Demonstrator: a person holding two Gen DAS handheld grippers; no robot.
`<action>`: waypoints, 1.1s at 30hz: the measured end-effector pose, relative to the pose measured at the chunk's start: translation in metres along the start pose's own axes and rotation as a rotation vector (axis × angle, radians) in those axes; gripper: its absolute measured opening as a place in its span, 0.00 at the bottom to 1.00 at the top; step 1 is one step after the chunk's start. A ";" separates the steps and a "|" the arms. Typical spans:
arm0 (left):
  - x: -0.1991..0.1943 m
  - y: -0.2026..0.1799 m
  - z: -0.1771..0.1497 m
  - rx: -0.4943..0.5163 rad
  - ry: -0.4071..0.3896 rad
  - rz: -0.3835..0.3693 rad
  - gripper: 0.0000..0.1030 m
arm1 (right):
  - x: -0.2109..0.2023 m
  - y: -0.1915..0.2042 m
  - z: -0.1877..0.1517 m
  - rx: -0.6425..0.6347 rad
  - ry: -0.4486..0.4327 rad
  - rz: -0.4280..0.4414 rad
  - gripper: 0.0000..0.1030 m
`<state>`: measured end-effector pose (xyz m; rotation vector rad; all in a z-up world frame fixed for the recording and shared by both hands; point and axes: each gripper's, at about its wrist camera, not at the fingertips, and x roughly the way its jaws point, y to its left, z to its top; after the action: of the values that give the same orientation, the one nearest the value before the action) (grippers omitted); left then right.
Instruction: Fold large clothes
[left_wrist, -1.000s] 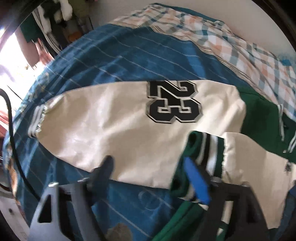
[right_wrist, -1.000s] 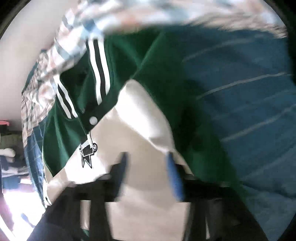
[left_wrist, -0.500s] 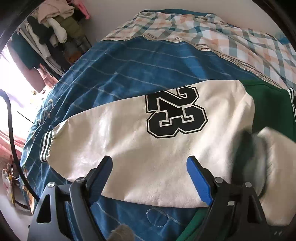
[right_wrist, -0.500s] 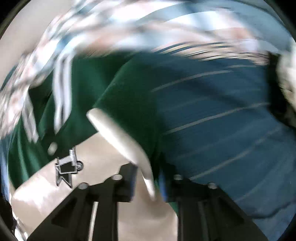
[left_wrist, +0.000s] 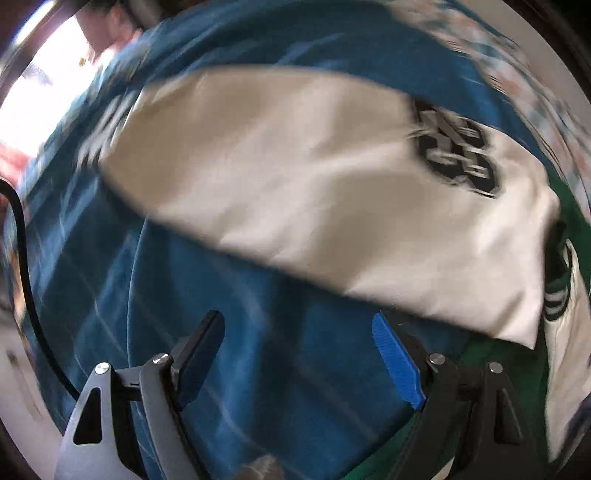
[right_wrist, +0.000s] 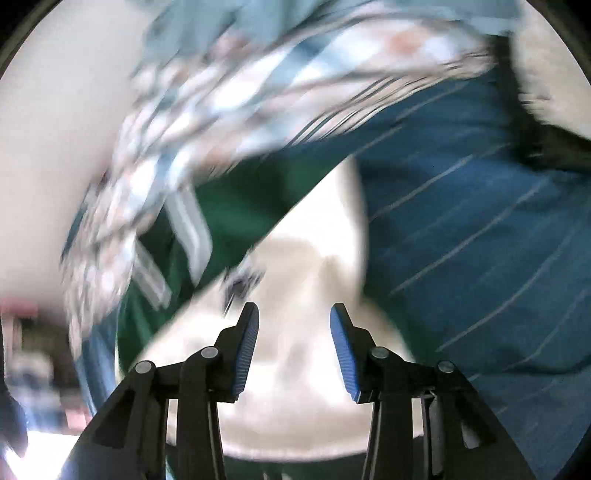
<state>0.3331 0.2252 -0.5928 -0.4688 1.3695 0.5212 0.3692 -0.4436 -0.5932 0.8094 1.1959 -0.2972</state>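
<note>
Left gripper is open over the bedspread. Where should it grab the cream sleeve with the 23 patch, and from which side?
Probably the sleeve's near long edge, just ahead of the open left gripper. It lies flat on the blue bedspread; come from above, one finger under the edge.

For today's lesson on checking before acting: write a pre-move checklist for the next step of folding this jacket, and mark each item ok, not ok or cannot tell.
1. Left gripper empty, jaws wide over the bedspread: ok.
2. Right gripper free of cloth: ok; its jaws are opening, nothing between the pads.
3. Right sleeve laid across the jacket: ok, it crosses the green front.
4. Left sleeve folded in: not ok, it lies stretched out on the bedspread.
5. Left sleeve's cuff in reach of the left gripper: cannot tell, too blurred.
6. Jacket flat, no bunching: cannot tell, both views are blurred.
</note>
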 end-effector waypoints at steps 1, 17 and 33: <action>0.005 0.011 -0.001 -0.033 0.014 -0.004 0.79 | 0.018 0.016 0.002 -0.032 0.040 -0.018 0.41; 0.041 0.119 0.066 -0.502 -0.075 -0.209 0.79 | 0.053 0.060 -0.075 -0.058 0.162 -0.203 0.74; 0.031 0.196 0.092 -0.629 -0.171 -0.341 0.79 | 0.095 0.130 -0.101 -0.064 0.129 -0.263 0.77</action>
<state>0.2918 0.4395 -0.6131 -1.1200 0.9151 0.6874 0.4113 -0.2643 -0.6413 0.6229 1.4292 -0.4242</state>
